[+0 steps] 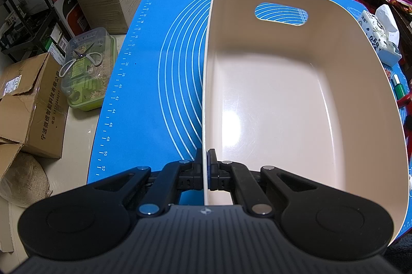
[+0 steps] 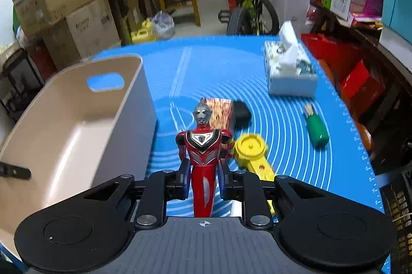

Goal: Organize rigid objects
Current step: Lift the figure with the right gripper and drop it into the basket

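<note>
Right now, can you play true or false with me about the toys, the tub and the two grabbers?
1. The right gripper holds the red hero figure. True.
2. The beige tub is full of toys. False: nothing lies inside it.
3. The left gripper pinches the tub's rim. True.
4. The yellow toy is in the tub. False: it lies on the blue mat.
5. The green bottle stands upright. False: it lies on its side.
</note>
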Available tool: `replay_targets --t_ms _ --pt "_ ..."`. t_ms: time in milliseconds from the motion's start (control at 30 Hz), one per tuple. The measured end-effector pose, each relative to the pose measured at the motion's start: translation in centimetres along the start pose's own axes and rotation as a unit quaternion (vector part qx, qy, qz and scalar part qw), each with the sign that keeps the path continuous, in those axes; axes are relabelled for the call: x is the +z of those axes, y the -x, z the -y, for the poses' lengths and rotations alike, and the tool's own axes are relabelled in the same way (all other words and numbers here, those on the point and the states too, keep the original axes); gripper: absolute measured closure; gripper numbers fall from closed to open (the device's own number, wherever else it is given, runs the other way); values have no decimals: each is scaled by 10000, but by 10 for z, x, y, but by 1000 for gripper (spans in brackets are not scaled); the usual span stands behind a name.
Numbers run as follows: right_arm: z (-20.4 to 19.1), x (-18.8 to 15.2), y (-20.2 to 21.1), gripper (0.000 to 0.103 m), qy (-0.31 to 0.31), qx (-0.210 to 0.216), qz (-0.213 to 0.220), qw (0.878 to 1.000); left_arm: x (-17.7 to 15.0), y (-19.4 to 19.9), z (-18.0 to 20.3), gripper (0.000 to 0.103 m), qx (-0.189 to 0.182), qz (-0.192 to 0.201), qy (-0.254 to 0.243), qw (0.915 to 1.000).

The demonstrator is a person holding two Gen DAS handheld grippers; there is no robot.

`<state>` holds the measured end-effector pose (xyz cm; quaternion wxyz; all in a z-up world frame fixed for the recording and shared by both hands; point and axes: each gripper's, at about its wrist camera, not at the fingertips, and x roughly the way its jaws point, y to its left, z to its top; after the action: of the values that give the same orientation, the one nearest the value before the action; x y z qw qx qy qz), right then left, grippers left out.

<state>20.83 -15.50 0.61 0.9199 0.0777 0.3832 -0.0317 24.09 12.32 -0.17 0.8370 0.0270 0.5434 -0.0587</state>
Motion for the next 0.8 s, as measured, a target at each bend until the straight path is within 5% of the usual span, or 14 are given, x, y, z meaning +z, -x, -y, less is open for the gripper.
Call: replay_targets --t_ms 467,800 --pt "-33 50 58 73 181 220 1218 9921 0 0 0 99 3 -2 6 10000" --pt "-91 81 45 73 521 717 1285 9877 -2 -2 1 99 2 -17 27 10000"
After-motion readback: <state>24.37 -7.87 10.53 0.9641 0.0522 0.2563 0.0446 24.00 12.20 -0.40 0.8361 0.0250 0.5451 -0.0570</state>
